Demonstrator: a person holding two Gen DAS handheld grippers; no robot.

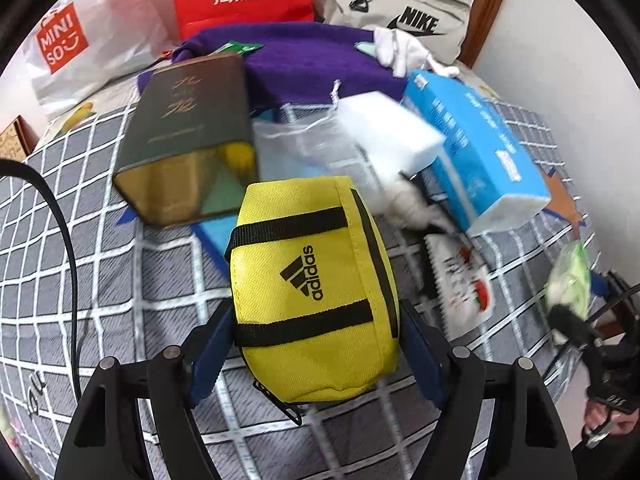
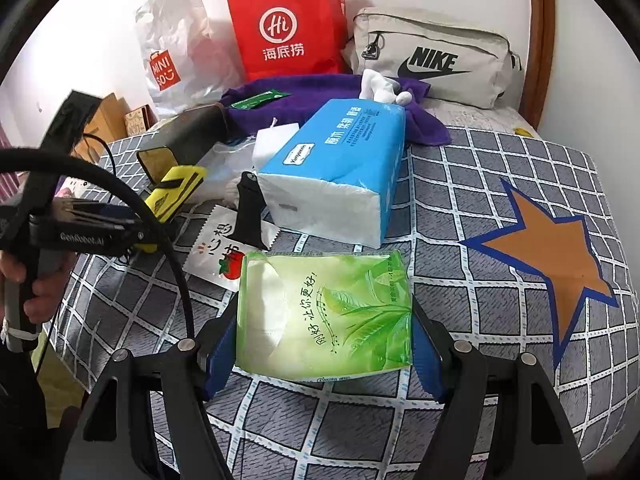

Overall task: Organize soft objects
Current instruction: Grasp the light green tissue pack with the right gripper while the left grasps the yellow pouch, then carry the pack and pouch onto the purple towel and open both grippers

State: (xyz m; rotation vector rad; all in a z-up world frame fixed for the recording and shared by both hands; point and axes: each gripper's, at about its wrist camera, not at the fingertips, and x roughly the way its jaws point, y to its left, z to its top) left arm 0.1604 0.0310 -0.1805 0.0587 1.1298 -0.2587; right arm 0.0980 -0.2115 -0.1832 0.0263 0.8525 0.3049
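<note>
The left gripper clamps the yellow pouch between both pads, above the checked bedspread. The right gripper pinches the green tissue pack, apparently lifted clear. The blue tissue pack lies just beyond.

- White wall behind and to the right, evenly lit.
- Curved brown wooden headboard against it.
- Bed cover, grey with white grid, orange star.
- Possibly cardboard boxes far left.
</note>
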